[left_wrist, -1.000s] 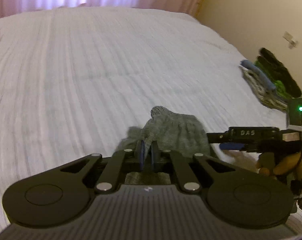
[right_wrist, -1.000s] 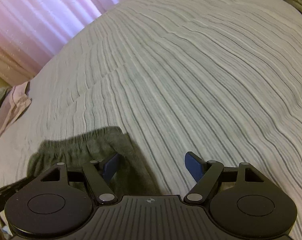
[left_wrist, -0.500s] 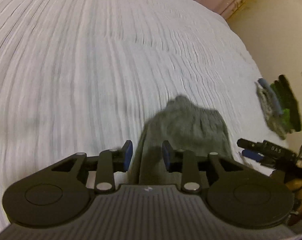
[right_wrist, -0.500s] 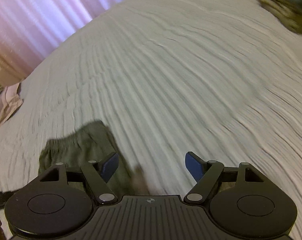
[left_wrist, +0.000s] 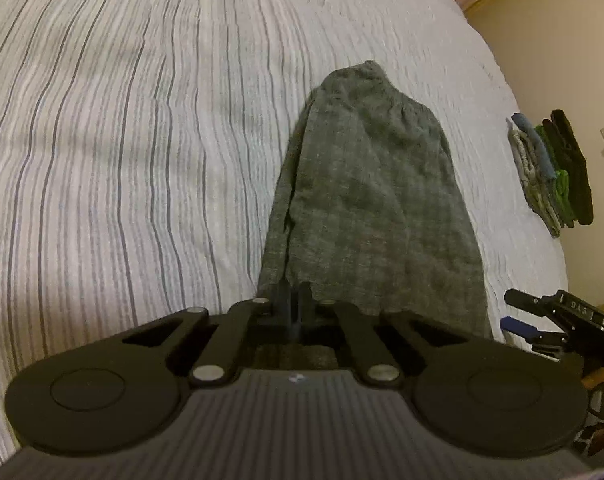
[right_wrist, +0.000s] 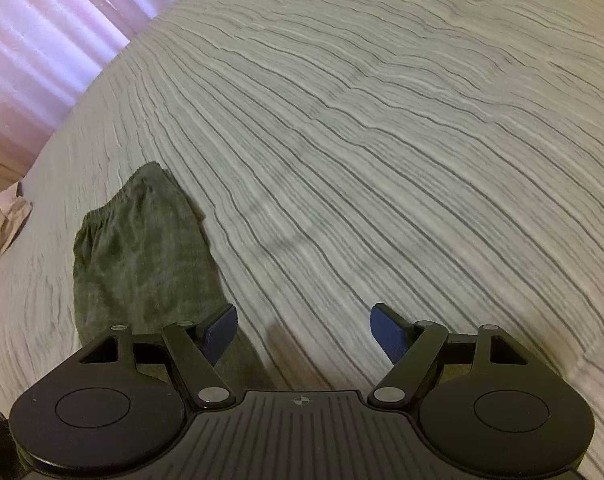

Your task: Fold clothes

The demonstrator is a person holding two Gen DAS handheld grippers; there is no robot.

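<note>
A grey garment [left_wrist: 374, 196] lies stretched out on the striped bedspread [left_wrist: 121, 140], its gathered waistband at the far end. My left gripper [left_wrist: 293, 300] is shut on the garment's near edge. In the right wrist view the same garment [right_wrist: 141, 256] lies at the lower left. My right gripper [right_wrist: 304, 330] is open and empty, just right of the garment's near end; its left fingertip [right_wrist: 221, 330] is over the cloth edge. The right gripper also shows in the left wrist view [left_wrist: 542, 320] at the right edge.
A stack of folded clothes [left_wrist: 550, 172] sits at the bed's right edge near the wall. Pink curtains [right_wrist: 41, 52] hang beyond the far side of the bed. A pale cloth [right_wrist: 5, 220] lies at the far left.
My left gripper was shut, opened half a second ago, and has shut again on the garment's near edge. The garment now lies longer and flatter. My right gripper stayed open.
</note>
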